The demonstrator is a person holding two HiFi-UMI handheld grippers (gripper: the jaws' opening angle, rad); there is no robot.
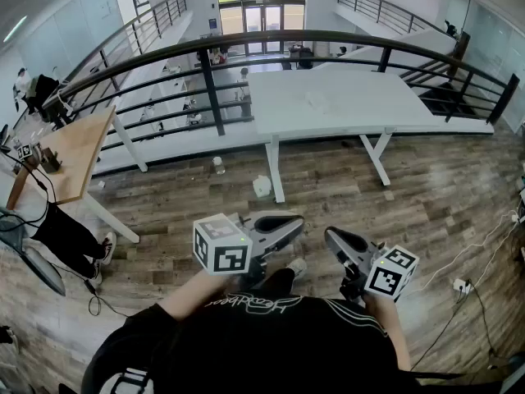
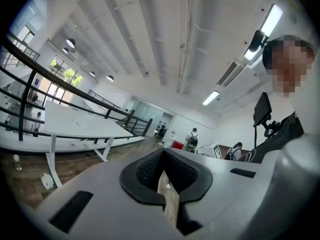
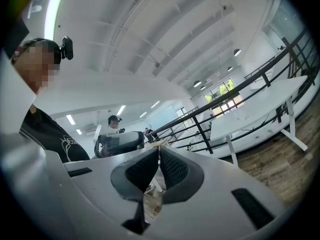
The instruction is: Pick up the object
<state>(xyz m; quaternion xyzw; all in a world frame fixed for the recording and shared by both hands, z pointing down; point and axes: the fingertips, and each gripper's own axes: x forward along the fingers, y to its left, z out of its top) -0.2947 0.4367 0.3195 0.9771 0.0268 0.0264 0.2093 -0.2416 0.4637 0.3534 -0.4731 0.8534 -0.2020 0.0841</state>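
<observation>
Fingers on left gripper (image 1: 294, 222) and right gripper (image 1: 332, 236) are pressed together, empty, both level. We judge the object to be the pale item (image 1: 316, 99) at the middle of the tabletop (image 1: 361, 117), well apart, straight ahead. Its axis is unreadable, and neither hand is nearer.

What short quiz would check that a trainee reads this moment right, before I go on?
1. True or false: the left hand-held gripper is holding an object.
2. Where is the white table relative to the two grippers? A) ahead of both, touching neither; B) directly beneath them; C) pressed against one of them.
3. In a few words: how do the jaws of the right hand-held gripper stand?

Key: 1 false, its jaws are shut with nothing between them. 2 A. 3 shut and empty.
</observation>
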